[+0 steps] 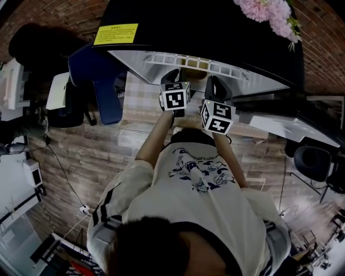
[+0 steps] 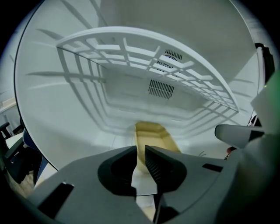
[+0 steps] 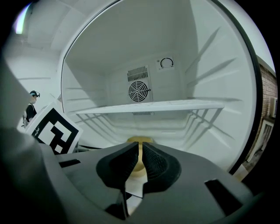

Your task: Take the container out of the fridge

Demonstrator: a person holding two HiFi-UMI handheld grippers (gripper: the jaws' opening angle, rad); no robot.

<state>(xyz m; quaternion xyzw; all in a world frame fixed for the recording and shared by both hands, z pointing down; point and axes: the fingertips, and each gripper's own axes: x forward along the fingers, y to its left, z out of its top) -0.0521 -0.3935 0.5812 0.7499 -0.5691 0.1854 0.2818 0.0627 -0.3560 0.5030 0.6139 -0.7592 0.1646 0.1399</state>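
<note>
A shallow tan container point(image 2: 153, 133) lies on the white floor of the open fridge. My left gripper point(image 2: 140, 154) is shut on the container's near wall, a tan strip of which shows between the jaws. In the right gripper view, the container point(image 3: 139, 141) peeks over my right gripper point(image 3: 140, 149), which is likewise shut on its rim. From the head view, both grippers, left point(image 1: 175, 75) and right point(image 1: 214, 83), reach side by side into the fridge, with the container point(image 1: 192, 74) just beyond them.
A white wire shelf point(image 2: 144, 48) spans the fridge above the container, below a fan vent point(image 3: 138, 91) in the back wall. The black fridge top point(image 1: 205, 27) carries a yellow label point(image 1: 116, 33) and pink flowers point(image 1: 269, 11). A blue chair point(image 1: 99, 81) stands to the left.
</note>
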